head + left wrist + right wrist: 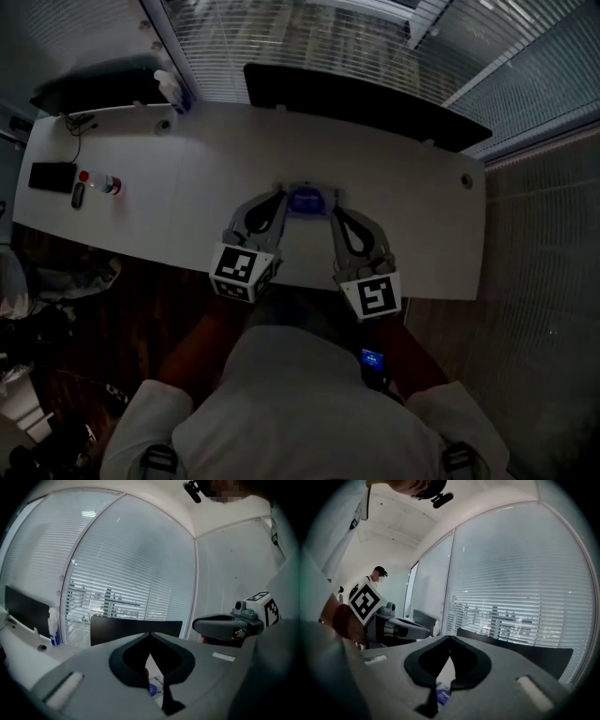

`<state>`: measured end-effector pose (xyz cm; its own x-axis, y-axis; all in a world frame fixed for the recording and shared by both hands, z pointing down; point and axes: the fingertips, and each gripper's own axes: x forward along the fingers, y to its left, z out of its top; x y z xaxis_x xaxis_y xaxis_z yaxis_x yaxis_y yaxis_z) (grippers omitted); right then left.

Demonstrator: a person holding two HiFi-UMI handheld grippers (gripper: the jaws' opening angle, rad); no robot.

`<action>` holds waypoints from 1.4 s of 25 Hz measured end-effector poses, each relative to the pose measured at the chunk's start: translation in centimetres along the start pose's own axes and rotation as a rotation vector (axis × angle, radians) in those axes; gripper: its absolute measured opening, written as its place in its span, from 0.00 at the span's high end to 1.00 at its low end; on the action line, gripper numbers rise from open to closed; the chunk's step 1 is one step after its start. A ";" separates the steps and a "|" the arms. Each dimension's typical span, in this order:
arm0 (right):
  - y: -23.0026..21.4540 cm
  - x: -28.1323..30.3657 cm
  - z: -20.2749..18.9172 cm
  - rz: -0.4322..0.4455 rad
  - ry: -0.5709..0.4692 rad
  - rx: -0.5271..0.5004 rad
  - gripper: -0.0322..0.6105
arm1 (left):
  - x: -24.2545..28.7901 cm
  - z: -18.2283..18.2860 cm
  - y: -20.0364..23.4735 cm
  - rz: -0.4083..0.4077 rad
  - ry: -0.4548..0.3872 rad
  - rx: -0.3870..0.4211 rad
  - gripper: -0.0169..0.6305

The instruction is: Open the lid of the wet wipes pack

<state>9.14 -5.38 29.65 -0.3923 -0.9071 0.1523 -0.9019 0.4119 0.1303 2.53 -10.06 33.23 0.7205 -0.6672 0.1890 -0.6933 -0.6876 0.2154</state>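
The wet wipes pack (pixel 307 200) is a small blue and white packet lying flat on the white table (pixel 187 187), a little in from its near edge. My left gripper (pixel 279 194) hangs at the pack's left end and my right gripper (pixel 335 199) at its right end, both pointing away from me. In the left gripper view the jaws of the left gripper (pixel 150 633) meet at the tip with nothing between them, and the pack (pixel 154 688) shows through the gap below. The right gripper (pixel 450 637) is likewise shut and empty above the pack (pixel 443 694).
A dark monitor (pixel 366 103) stands along the table's far edge, and another (pixel 94 89) at the far left beside a white bottle (pixel 169 89). A black device (pixel 52 176) and a small red item (pixel 111 185) lie at the table's left. Window blinds fill the background.
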 end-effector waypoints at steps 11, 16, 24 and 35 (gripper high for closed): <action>0.4 4.7 -11.2 0.079 0.176 -0.061 0.95 | 4.4 -10.1 2.9 -0.009 0.149 -0.035 0.97; 1.0 6.3 -15.9 0.126 0.263 -0.115 0.95 | 5.3 -15.0 4.2 0.020 0.219 -0.059 0.97; 3.4 8.5 -23.9 0.215 0.376 -0.219 0.87 | 6.2 -23.5 7.7 0.084 0.383 -0.087 0.97; 5.7 9.0 -29.6 0.305 0.452 -0.545 0.79 | 6.3 -30.1 7.8 0.072 0.581 -0.077 0.97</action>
<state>5.85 -8.65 60.77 -0.3917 -0.6717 0.6289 -0.5035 0.7285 0.4645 2.09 -10.99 64.91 0.5760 -0.4301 0.6952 -0.7535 -0.6091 0.2475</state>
